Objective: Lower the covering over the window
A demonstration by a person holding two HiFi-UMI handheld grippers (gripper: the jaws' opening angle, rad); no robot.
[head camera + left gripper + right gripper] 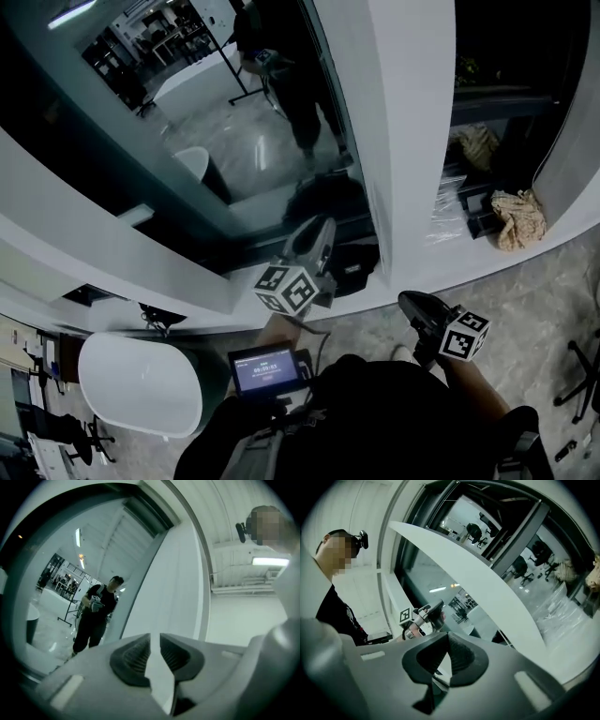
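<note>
The big window pane (187,122) stands uncovered and mirrors a person who holds a gripper. No blind fabric shows over the glass. A broad white pillar (403,141) divides it from a darker window on the right. My left gripper (323,225) is raised level in front of the pane near the pillar's foot. Its jaws stand a little apart (155,637) with nothing between them, only the white pillar (173,588) behind. My right gripper (410,302) hangs lower and nearer to me, shut and empty (447,637). The right gripper view shows the left gripper (426,616) and a thin bead cord (501,637) by the pillar.
Two crumpled cloths (520,217) (478,141) lie on the ledge of the right window beside clear plastic film (450,202). A white rounded tub (141,384) stands on the floor at lower left. A chair base (586,375) shows at the right edge. A small screen (269,370) sits on the person's chest.
</note>
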